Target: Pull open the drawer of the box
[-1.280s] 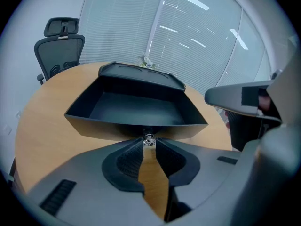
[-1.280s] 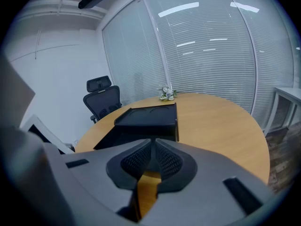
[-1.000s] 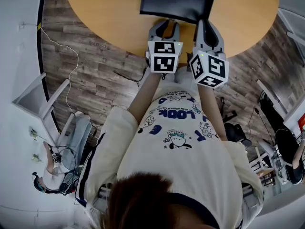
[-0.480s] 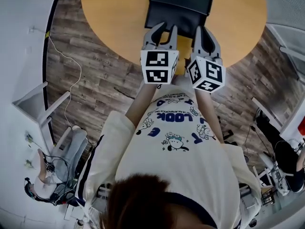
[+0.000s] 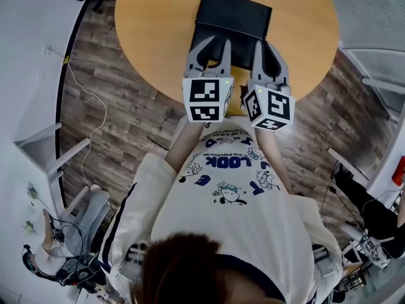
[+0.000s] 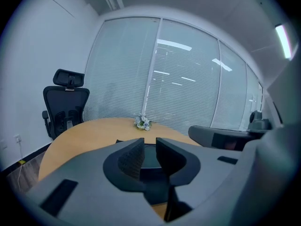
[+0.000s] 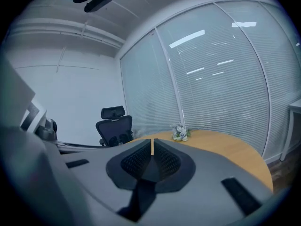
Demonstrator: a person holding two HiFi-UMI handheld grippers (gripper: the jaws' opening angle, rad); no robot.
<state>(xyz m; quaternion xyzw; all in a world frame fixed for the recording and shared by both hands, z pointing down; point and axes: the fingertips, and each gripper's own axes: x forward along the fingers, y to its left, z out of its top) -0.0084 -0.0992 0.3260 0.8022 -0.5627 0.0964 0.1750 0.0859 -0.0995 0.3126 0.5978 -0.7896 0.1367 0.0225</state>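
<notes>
A black box (image 5: 233, 19) stands on the round wooden table (image 5: 152, 37), its near edge towards the person. Both grippers reach over that near edge side by side. My left gripper (image 5: 214, 43) is over the box's left part. Its jaws are closing with a narrow gap between them, through which the dark box top (image 6: 149, 158) shows; nothing is pressed between the pads. My right gripper (image 5: 268, 44) is over the box's right corner, its jaws closed to a thin slit with nothing in them. No drawer front or handle shows in any view.
A small bunch of flowers (image 6: 142, 122) sits at the table's far side before the blinds. A black office chair (image 6: 66, 105) stands to the left of the table. A white side table (image 5: 44, 147) and cables lie on the wood floor at the left.
Both grippers have moved forward from the table's near rim until they reach over the box's near edge. The view has shifted, so the box shows in full.
</notes>
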